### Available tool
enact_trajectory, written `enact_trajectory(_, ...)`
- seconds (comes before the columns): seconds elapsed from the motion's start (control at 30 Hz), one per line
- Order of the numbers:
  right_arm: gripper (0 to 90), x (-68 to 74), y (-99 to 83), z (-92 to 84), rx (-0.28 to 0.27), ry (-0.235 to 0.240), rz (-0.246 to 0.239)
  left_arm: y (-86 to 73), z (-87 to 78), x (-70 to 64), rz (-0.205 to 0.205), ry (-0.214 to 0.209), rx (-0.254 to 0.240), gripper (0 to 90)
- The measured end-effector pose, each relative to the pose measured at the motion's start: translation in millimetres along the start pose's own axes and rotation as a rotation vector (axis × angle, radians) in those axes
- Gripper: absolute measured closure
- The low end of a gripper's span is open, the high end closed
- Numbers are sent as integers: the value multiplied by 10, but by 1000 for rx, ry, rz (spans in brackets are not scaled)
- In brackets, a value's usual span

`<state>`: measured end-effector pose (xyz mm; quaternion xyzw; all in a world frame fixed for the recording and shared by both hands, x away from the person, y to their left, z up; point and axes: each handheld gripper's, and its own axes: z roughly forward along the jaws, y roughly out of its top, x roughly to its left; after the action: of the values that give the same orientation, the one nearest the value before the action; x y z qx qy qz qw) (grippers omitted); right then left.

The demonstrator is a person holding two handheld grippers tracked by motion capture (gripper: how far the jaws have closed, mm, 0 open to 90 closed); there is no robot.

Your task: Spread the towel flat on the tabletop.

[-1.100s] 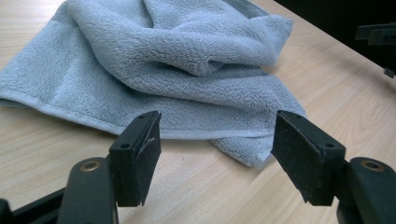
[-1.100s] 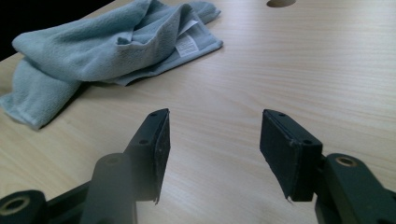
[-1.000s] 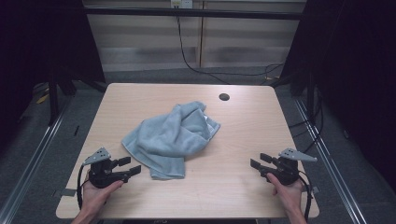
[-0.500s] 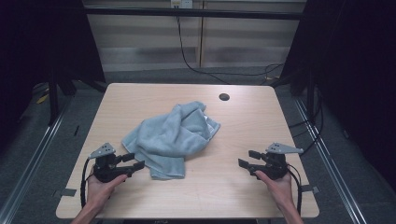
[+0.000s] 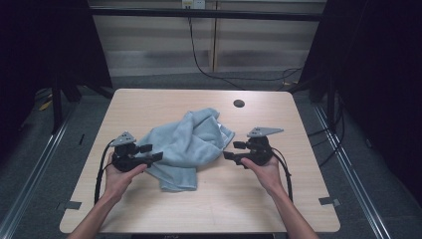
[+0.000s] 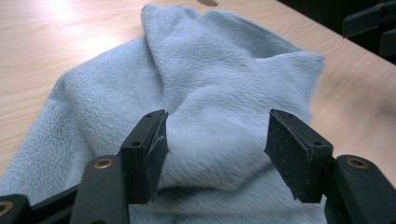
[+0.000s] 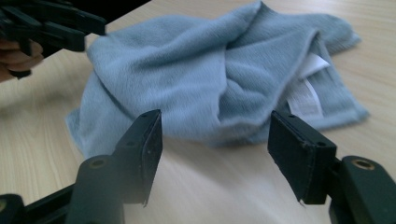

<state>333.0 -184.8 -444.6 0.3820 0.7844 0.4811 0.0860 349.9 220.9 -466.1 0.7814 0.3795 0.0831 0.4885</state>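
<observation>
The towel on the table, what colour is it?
Light blue-grey towel with a white label, clearest in the right gripper view.

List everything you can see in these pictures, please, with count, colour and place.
towel: one, light blue, crumpled in the middle of the table, with a white label in a fold on the side toward the right gripper
table: one, light wood, in the middle of the high view
hole: one, dark, round, in the tabletop near the far edge
cables: black, hanging down the wall behind the table
tape: grey pieces at the table's near corners
left gripper: one, black, open, jaws over the towel's left edge
right gripper: one, black, open, just right of the towel, not touching
hands: two, holding the grippers
</observation>
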Motion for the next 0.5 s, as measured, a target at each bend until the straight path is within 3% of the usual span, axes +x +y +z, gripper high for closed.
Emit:
enact_trajectory(0.07,371,8,41,60,7,-4,-7,-34,52,17,-5,-4,14,437)
enact_trajectory(0.13,402,11,119,234,22,10,-33,-146,158,60,4,-27,66,470)
enact_trajectory(0.3,417,13,176,453,33,25,-53,-183,194,70,7,-40,84,502)
enact_trajectory(0.33,397,15,171,594,65,26,-54,-206,209,60,12,-38,89,500)
enact_trajectory(0.37,397,15,171,594,65,26,-54,-206,209,60,12,-38,89,498)
enact_trajectory(0.4,366,7,131,703,99,39,-52,-226,213,43,22,-36,91,493)
enact_trajectory(0.43,366,7,131,703,99,39,-52,-226,213,43,22,-36,91,490)
enact_trajectory(0.47,320,2,42,833,149,29,-45,-225,211,33,26,-35,96,486)
enact_trajectory(0.5,320,2,42,833,149,29,-45,-225,211,33,26,-35,96,481)
